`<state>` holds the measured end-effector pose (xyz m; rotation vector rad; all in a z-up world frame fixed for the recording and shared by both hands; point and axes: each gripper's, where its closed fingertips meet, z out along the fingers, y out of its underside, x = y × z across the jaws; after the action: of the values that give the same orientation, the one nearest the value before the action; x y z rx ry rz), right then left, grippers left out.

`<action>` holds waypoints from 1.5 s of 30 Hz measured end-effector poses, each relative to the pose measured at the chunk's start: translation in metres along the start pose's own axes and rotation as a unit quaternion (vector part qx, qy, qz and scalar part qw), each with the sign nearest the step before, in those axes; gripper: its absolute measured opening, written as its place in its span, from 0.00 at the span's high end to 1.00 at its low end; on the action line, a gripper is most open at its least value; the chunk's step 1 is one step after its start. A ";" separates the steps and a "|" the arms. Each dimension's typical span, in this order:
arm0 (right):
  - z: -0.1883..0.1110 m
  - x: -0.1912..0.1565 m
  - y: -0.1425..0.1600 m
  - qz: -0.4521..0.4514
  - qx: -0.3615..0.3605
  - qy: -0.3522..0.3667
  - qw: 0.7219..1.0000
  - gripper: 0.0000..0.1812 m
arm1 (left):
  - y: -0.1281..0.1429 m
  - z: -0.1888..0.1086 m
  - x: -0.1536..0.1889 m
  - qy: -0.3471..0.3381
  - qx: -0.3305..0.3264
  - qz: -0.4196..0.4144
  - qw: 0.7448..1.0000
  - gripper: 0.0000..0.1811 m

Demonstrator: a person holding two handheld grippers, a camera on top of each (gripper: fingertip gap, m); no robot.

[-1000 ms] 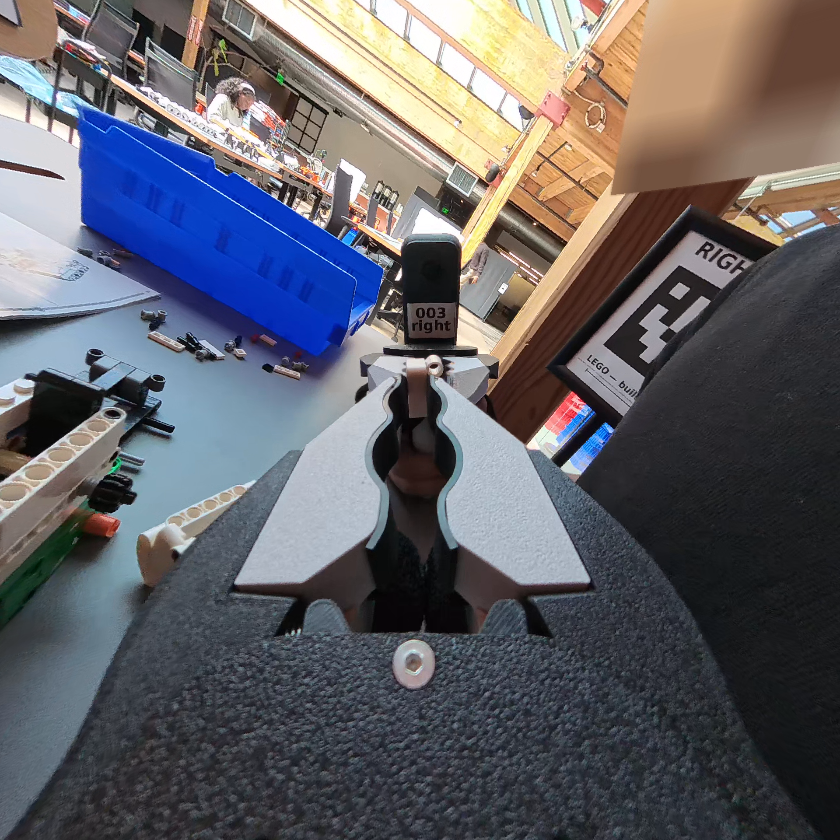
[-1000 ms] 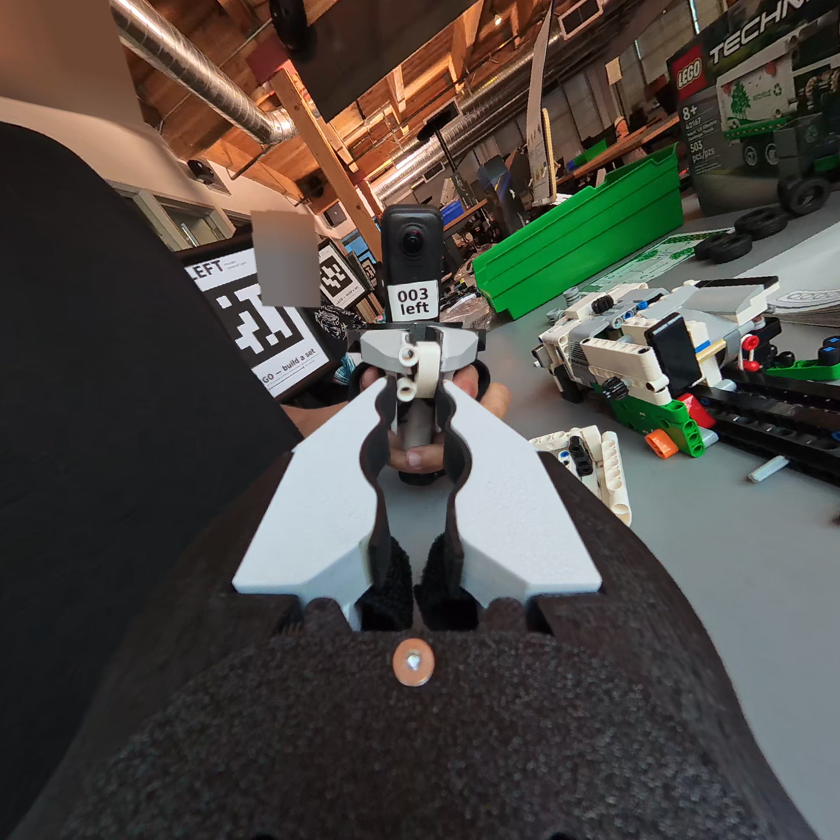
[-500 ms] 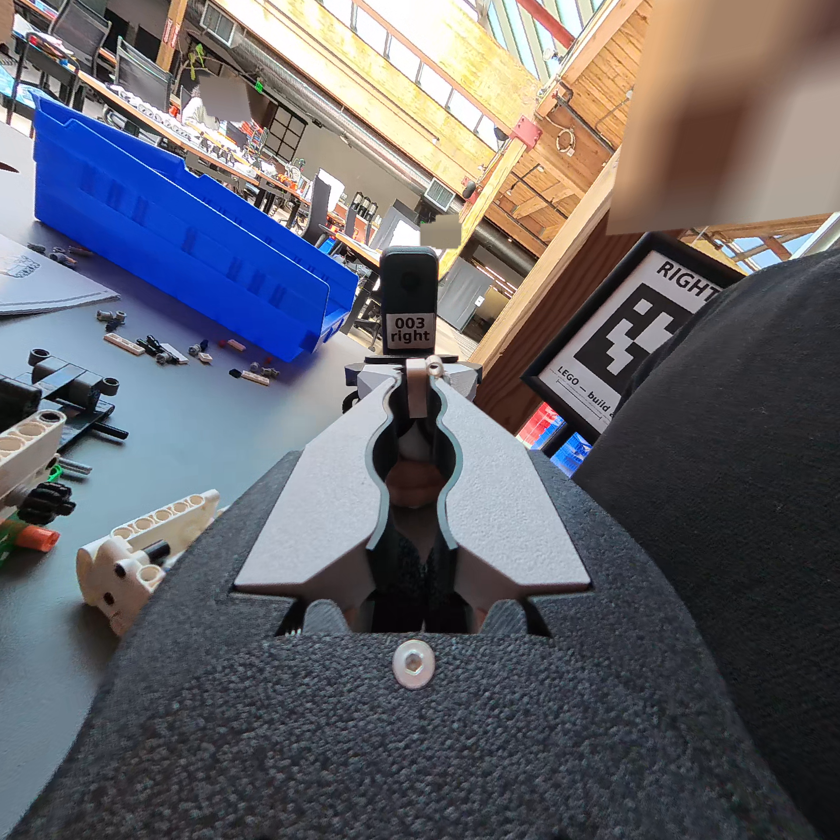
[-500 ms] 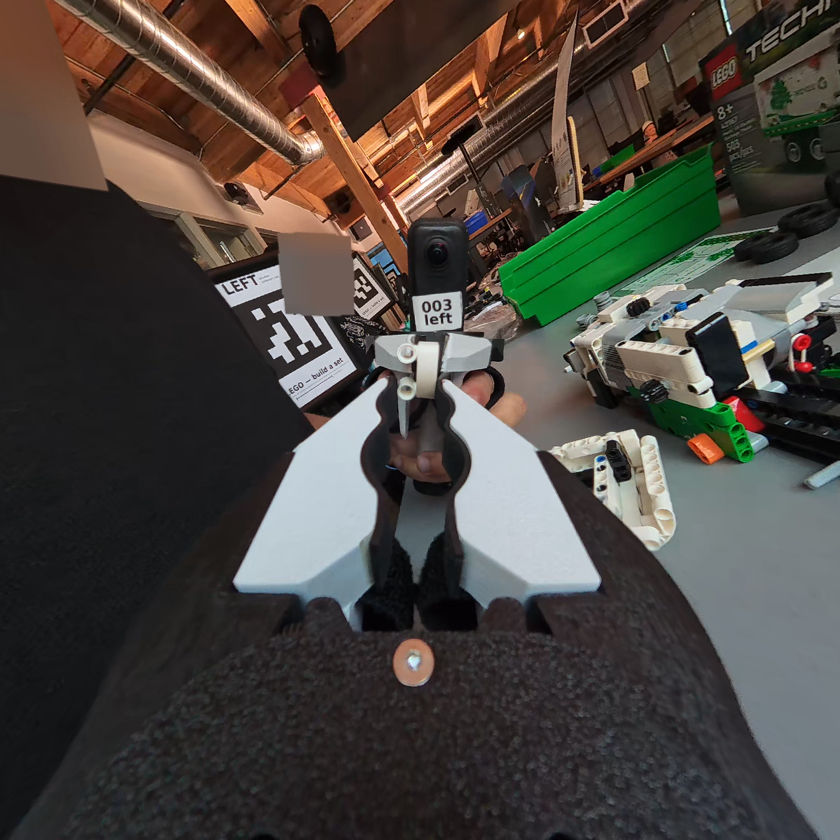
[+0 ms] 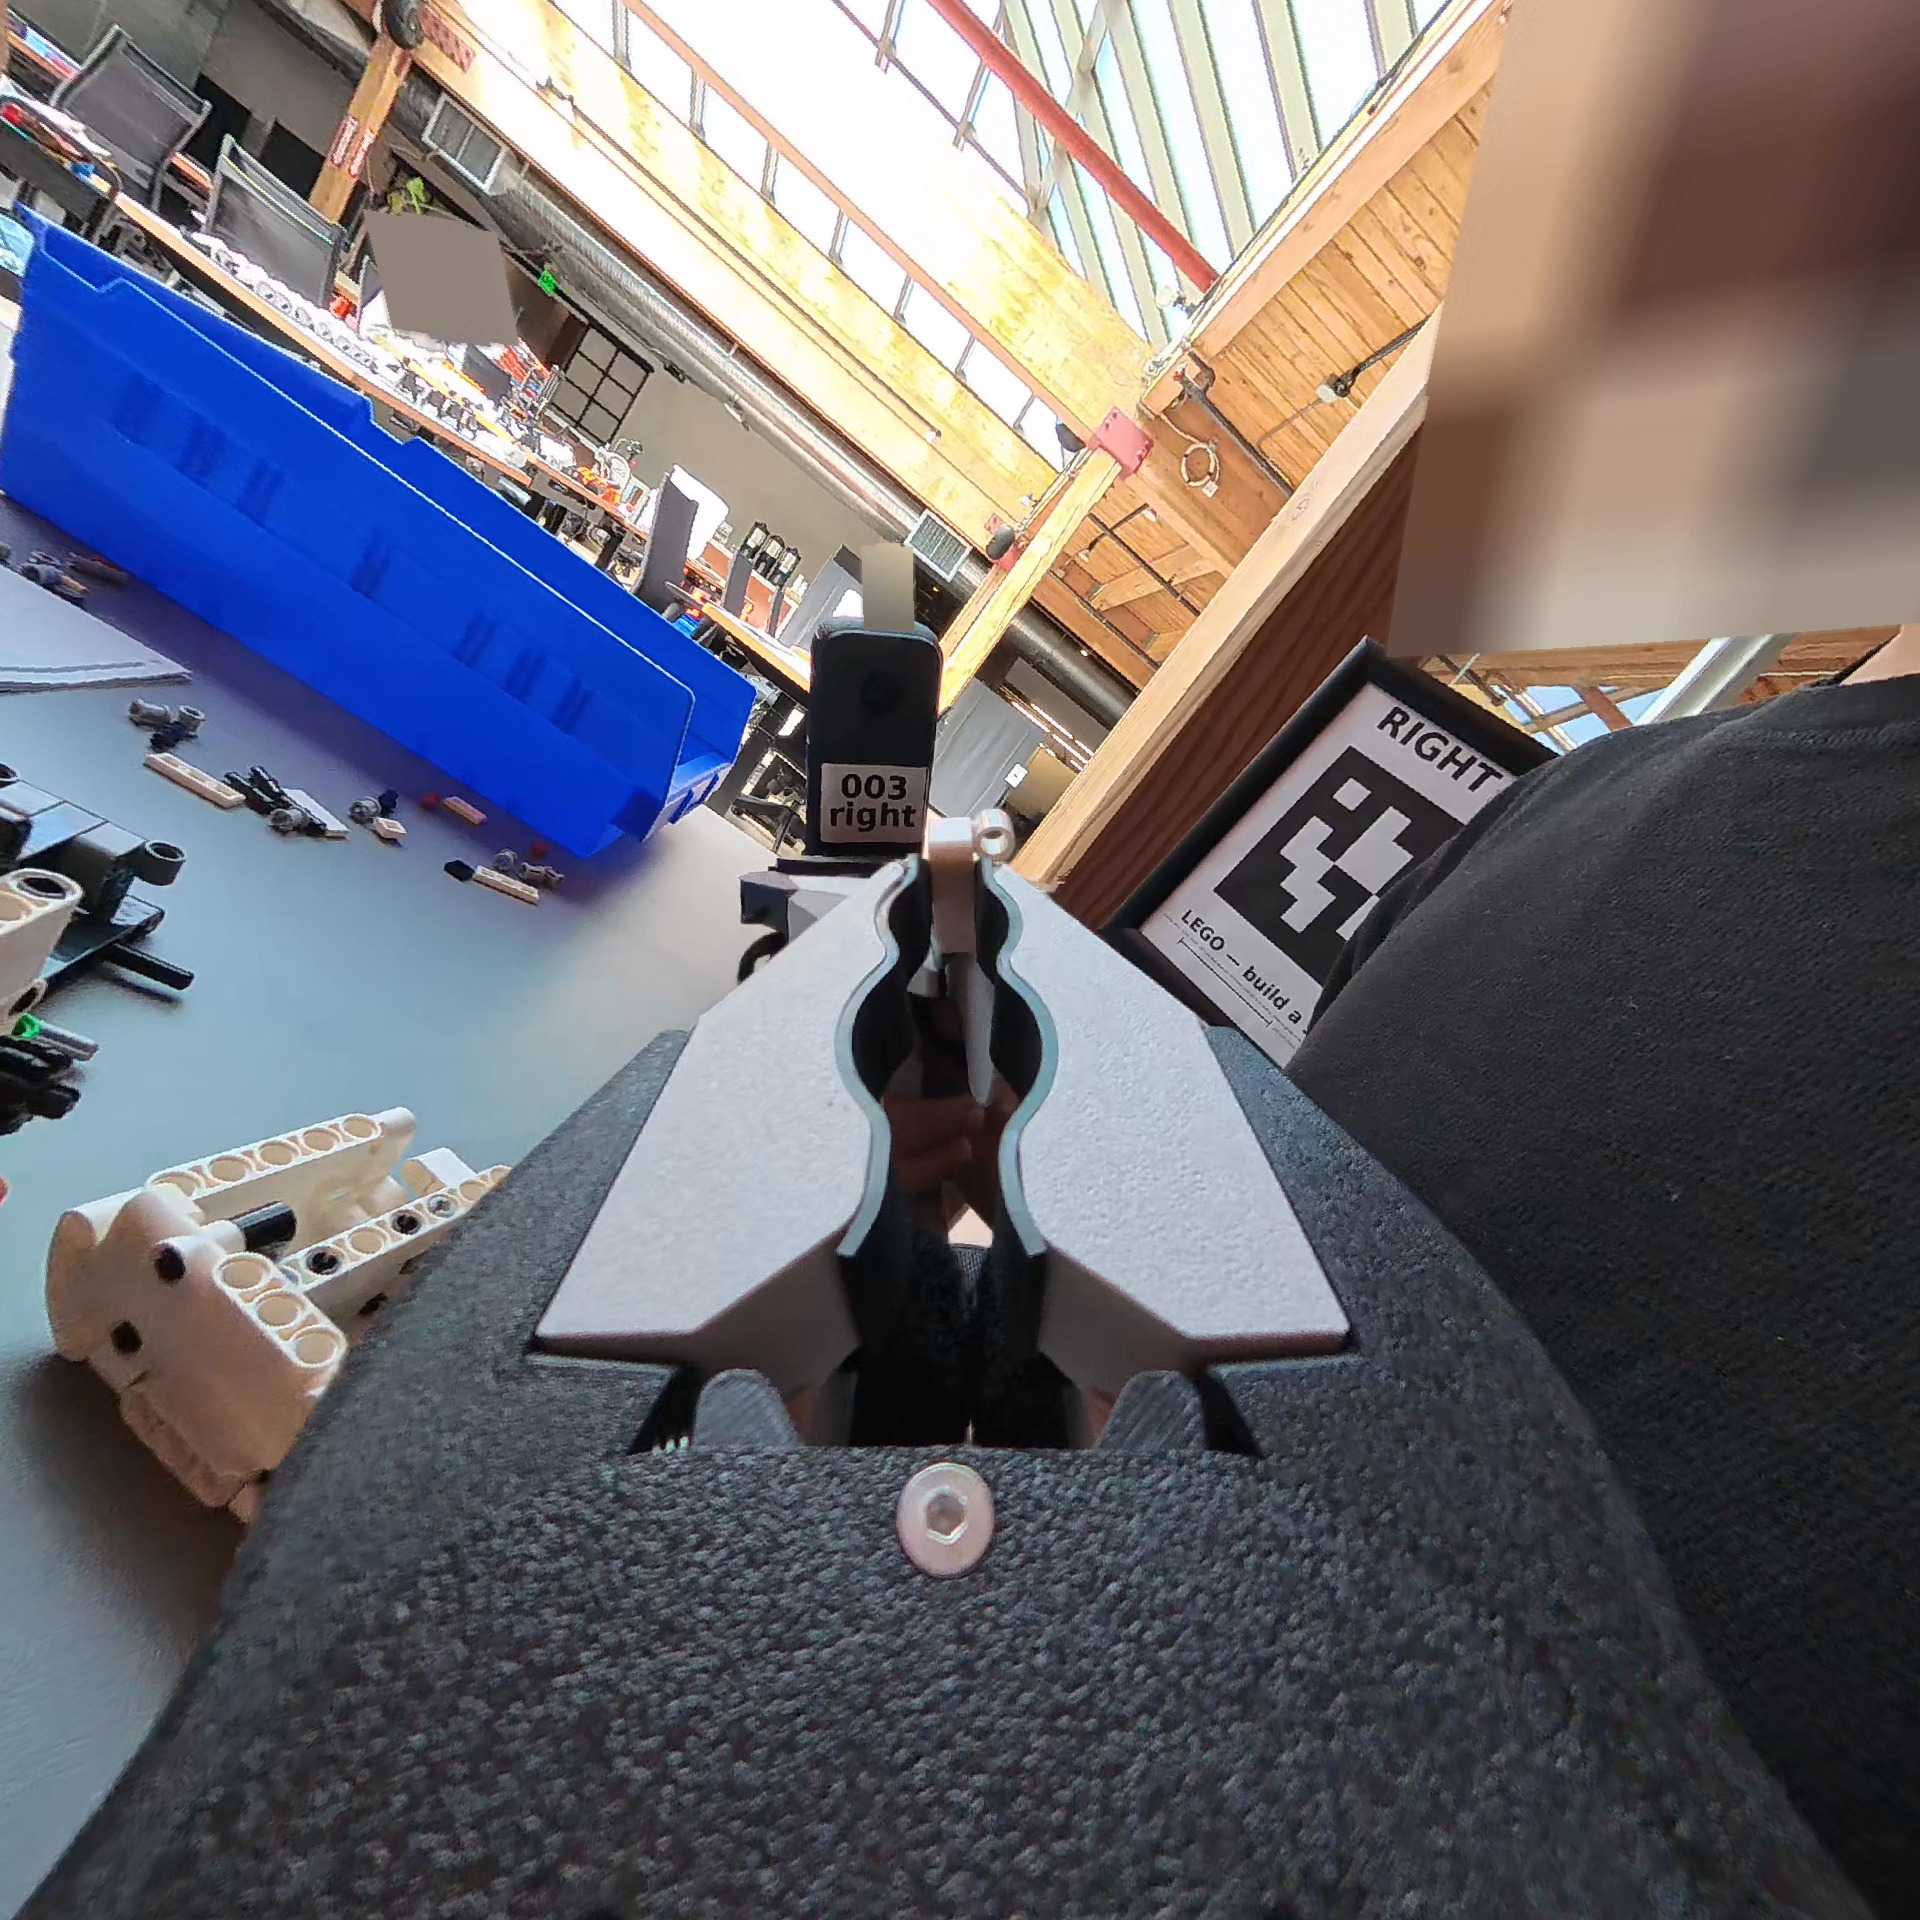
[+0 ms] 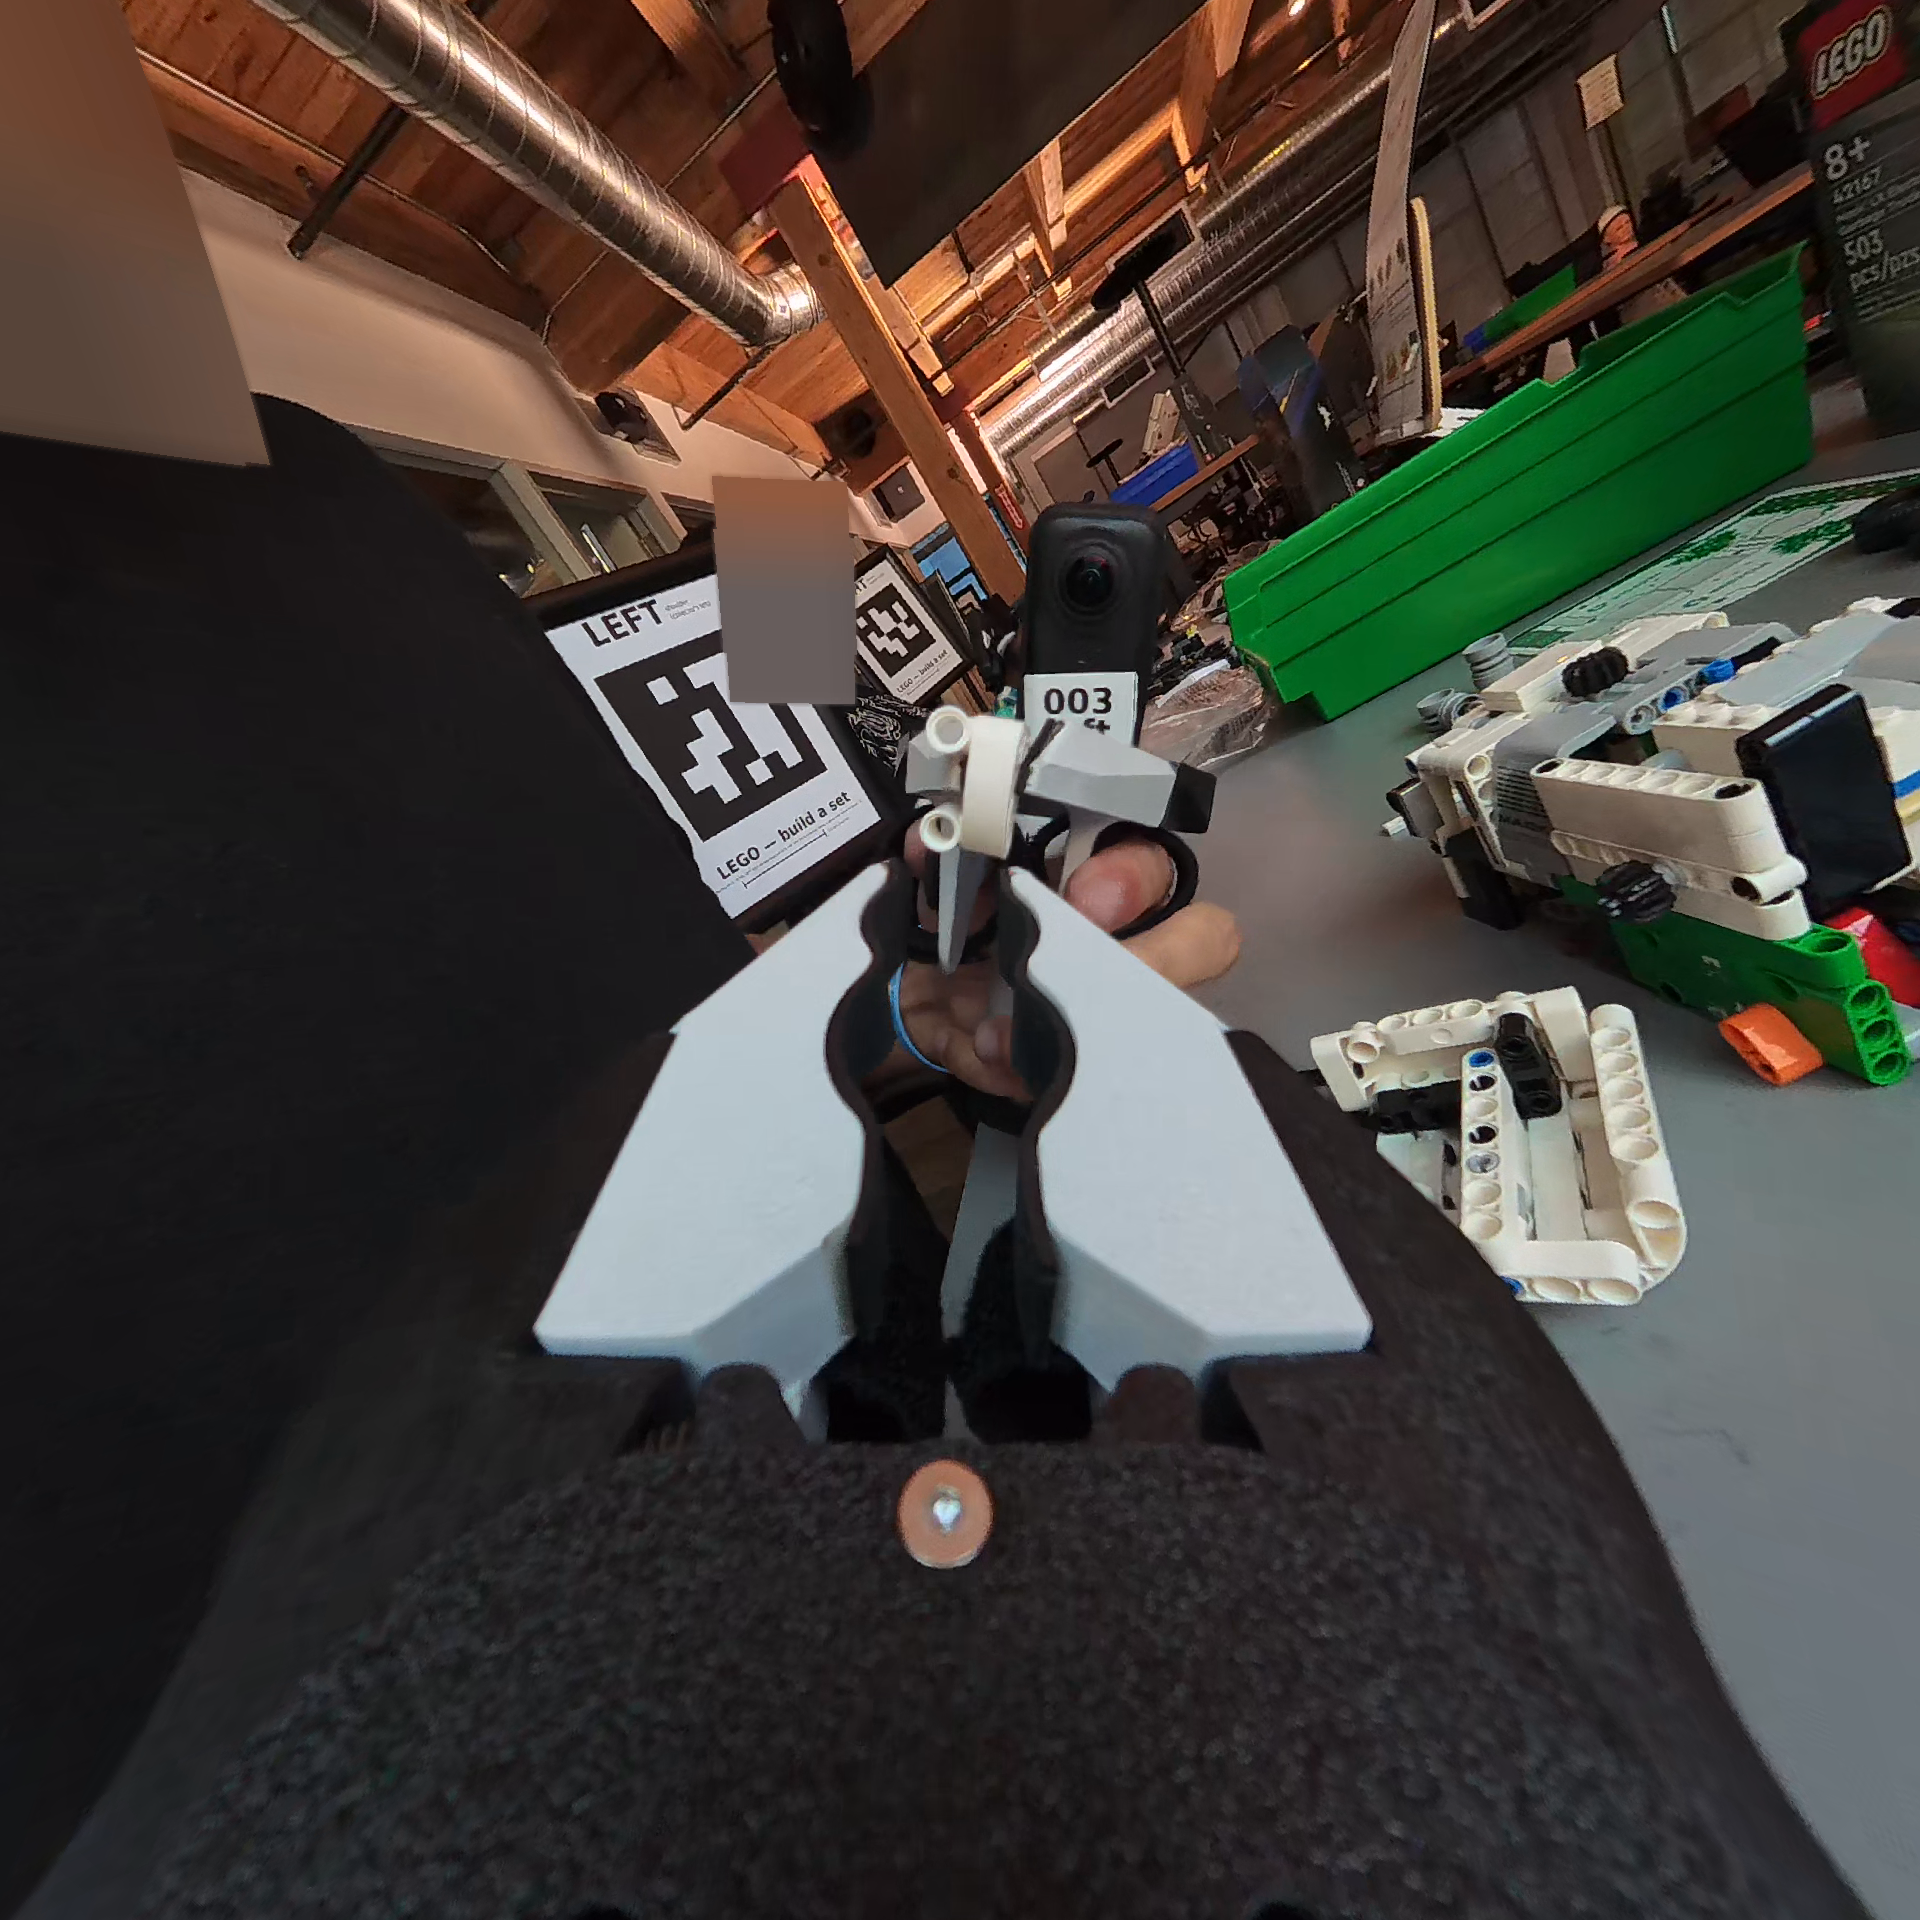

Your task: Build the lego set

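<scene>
Since a second ago: left gripper tilting, small white pegged piece now sitting at centre of frame, above right gripper tips instead of level with them. Left fingers pinching piece. Right fingers narrowly parted; grip cannot be told. Likely handover finishing (a guess). Both grippers hovering nose to nose above worktop, white subassembly lying at lower left.

Each wrist camera looked forward along its own grey fingers, low above the grey tabletop, the two facing one another at close range. Both views shared the small white beam subassembly.
</scene>
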<state>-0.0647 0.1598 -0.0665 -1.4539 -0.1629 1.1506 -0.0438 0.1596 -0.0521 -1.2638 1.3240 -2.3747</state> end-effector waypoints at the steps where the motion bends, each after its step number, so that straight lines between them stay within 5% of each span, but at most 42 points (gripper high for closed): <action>1: 0.000 0.001 0.001 -0.001 -0.004 0.004 1.000 0.92 | -0.001 0.000 -0.001 -0.002 0.001 0.002 1.000 0.96; 32: -0.005 0.024 -0.005 -0.052 -0.003 0.105 0.993 0.97 | -0.007 -0.002 -0.017 -0.024 0.019 -0.050 0.998 0.97; 45: -0.002 0.013 -0.014 -0.010 0.031 0.057 0.998 0.95 | -0.012 -0.001 -0.011 0.010 0.047 -0.085 0.995 0.97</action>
<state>-0.0498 0.1715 -0.0631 -1.4560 -0.0626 1.0442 -0.0346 0.1729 -0.0496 -1.3800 1.1378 -2.5359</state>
